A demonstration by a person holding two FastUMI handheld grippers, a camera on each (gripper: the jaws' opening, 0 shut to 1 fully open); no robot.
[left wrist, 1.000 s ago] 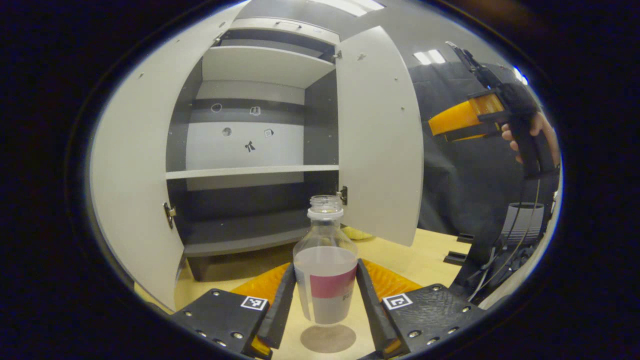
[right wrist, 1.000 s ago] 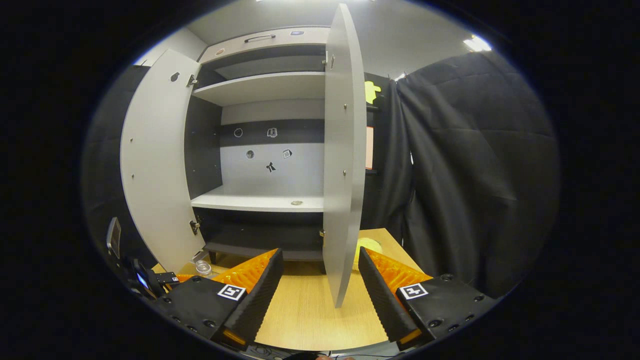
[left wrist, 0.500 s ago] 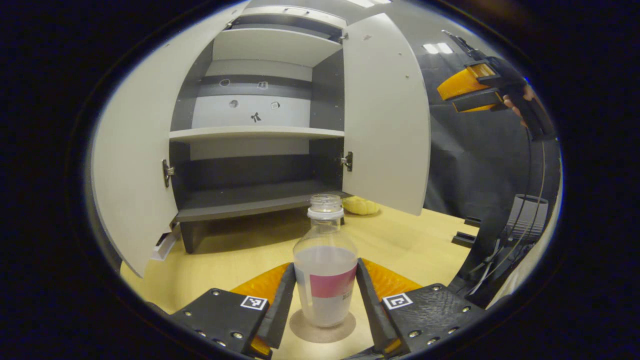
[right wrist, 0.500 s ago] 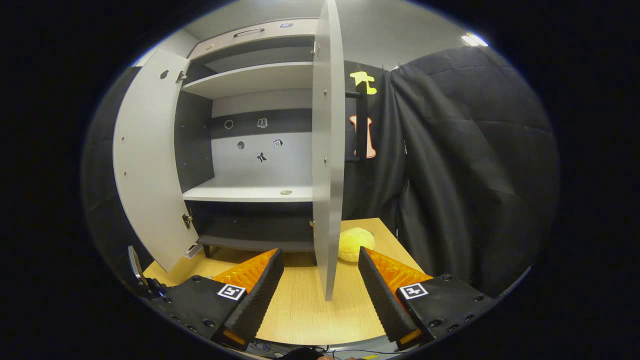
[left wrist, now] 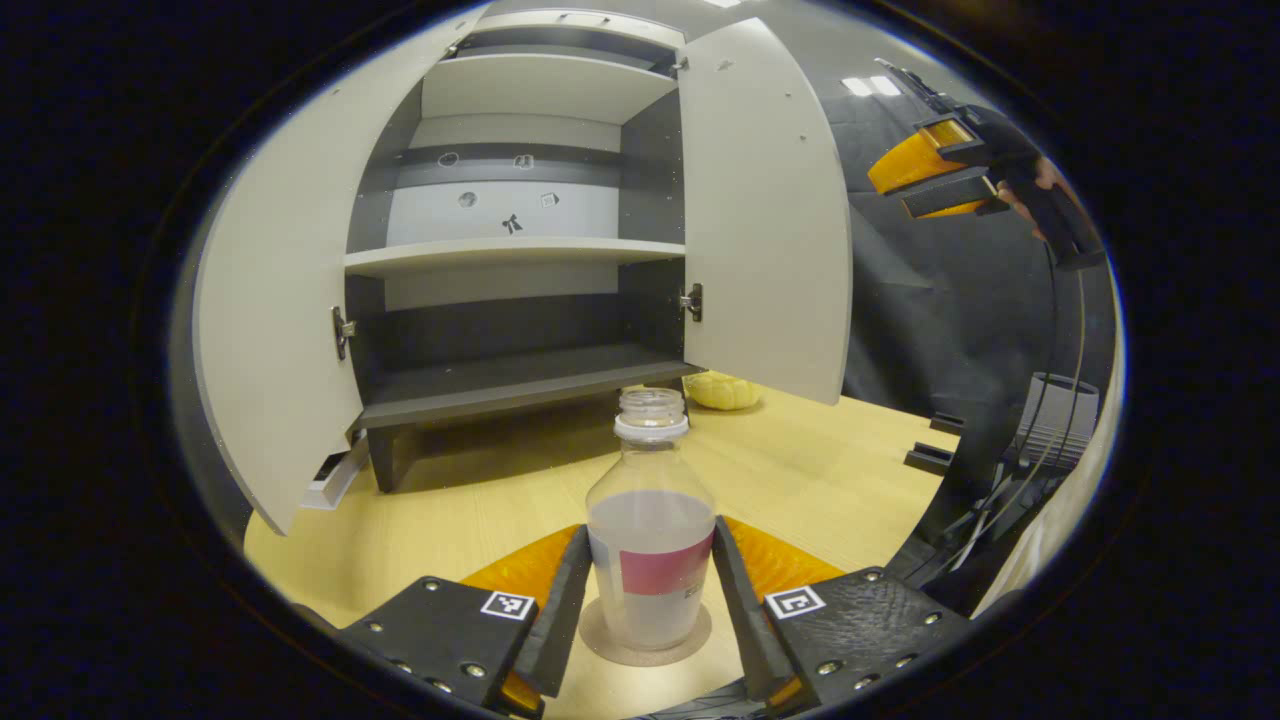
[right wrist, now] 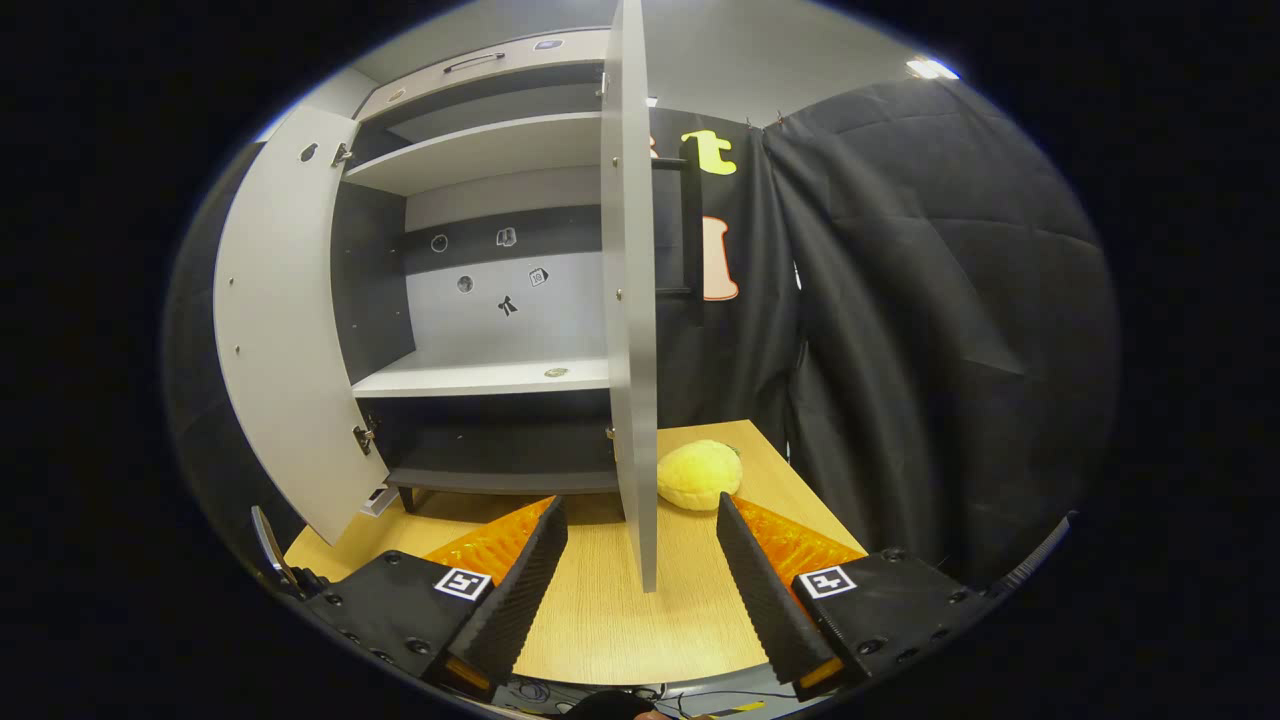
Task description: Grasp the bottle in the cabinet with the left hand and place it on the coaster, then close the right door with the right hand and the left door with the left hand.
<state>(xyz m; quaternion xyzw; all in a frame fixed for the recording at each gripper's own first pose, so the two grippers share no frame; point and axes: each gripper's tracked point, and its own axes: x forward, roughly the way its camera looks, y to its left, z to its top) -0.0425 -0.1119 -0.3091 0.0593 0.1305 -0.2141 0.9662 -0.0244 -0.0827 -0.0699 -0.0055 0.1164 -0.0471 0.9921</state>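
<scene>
In the left gripper view, nearest to the camera, the left claw [left wrist: 650, 600] pinches the bottle [left wrist: 651, 530], one finger on each side of its labelled lower part. The bottle stands upright with its base on the round coaster [left wrist: 645, 640], which lies on the desk [left wrist: 480, 500]. The bottle has no cap and holds some liquid, so I judge that a sideways pull while the fingers open can tip it and spill the liquid. If only one finger lets go first, the other may drag the bottle off the coaster.

In the right gripper view the right claw [right wrist: 642, 575] is spread and holds nothing. The edge of the right door [right wrist: 632, 300] stands just beyond it, between the fingers. A fast push here can slam the door, or the claw can slide off the thin edge. The yellow soft thing [right wrist: 697, 473] lies on the desk just right of this door, behind it, so it should not block the closing.

Farther, the left door [left wrist: 270, 330] is wide open and the cabinet [left wrist: 520, 260] shelves look empty
</scene>
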